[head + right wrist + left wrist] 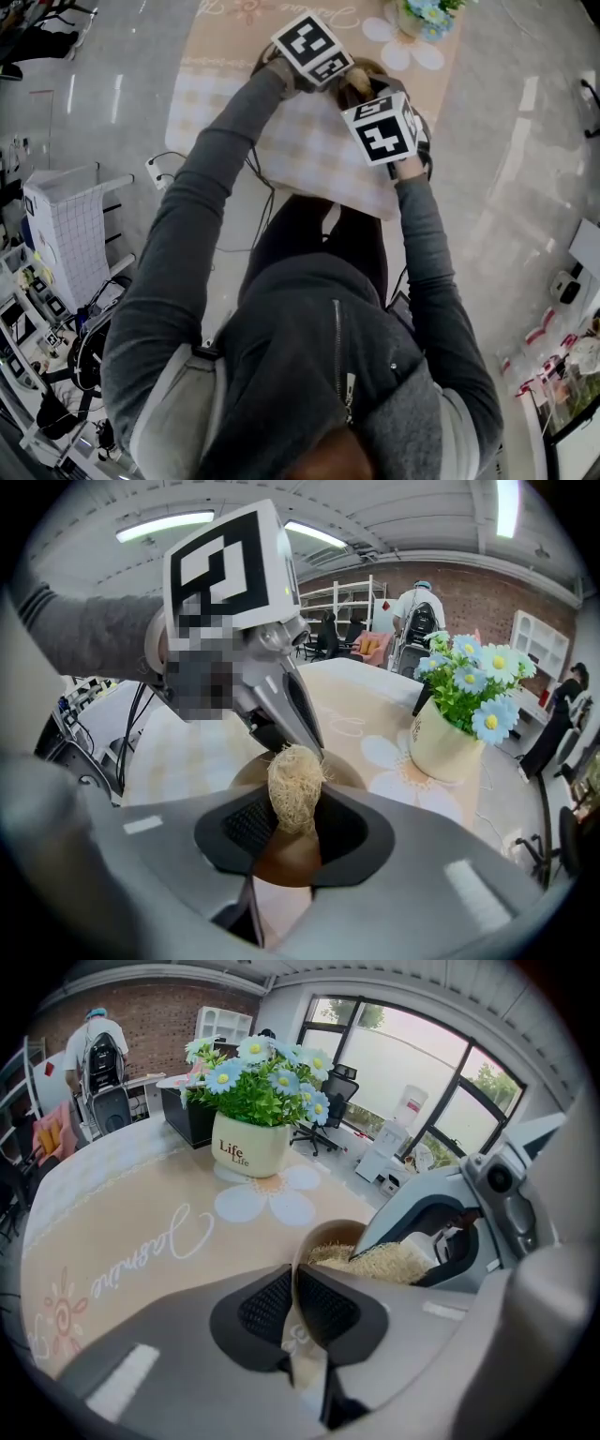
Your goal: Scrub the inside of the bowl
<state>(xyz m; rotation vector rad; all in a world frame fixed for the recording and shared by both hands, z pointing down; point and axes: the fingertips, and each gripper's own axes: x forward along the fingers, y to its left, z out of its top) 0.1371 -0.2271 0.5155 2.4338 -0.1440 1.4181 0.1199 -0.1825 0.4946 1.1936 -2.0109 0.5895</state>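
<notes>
Left gripper: its 2 pads pinch the near wall of the bowl, 1 pad inside and 1 outside, with only that thin wall between them. Right gripper: clamped tight on a straw-coloured scrubber, which sticks out past the pads and goes down into the bowl. From the left gripper view, the scrubber lies against the bowl's inside, on the far right part.

The bowl is tan and sits on the cloth, right between the 2 grippers and near the pot.

Readable stuff: the pot says "Life" 2 times, 1 line over the other. The cloth has "Jasmine" in white script, plus a white flower print that the pot stands on. There's more script at the cloth's far edge in the head view, too small to read. The 2 cubes only carry black-and-white squares, no words.

Around it: blue and white daisies in the pot. Behind them are a chair, a white shelf, a person by a brick wall, and big windows.

In the way: the right gripper's body fills the right side of the left gripper view and covers the bowl's far rim. In the head view the cubes and sleeves hide nearly all of the bowl.
</notes>
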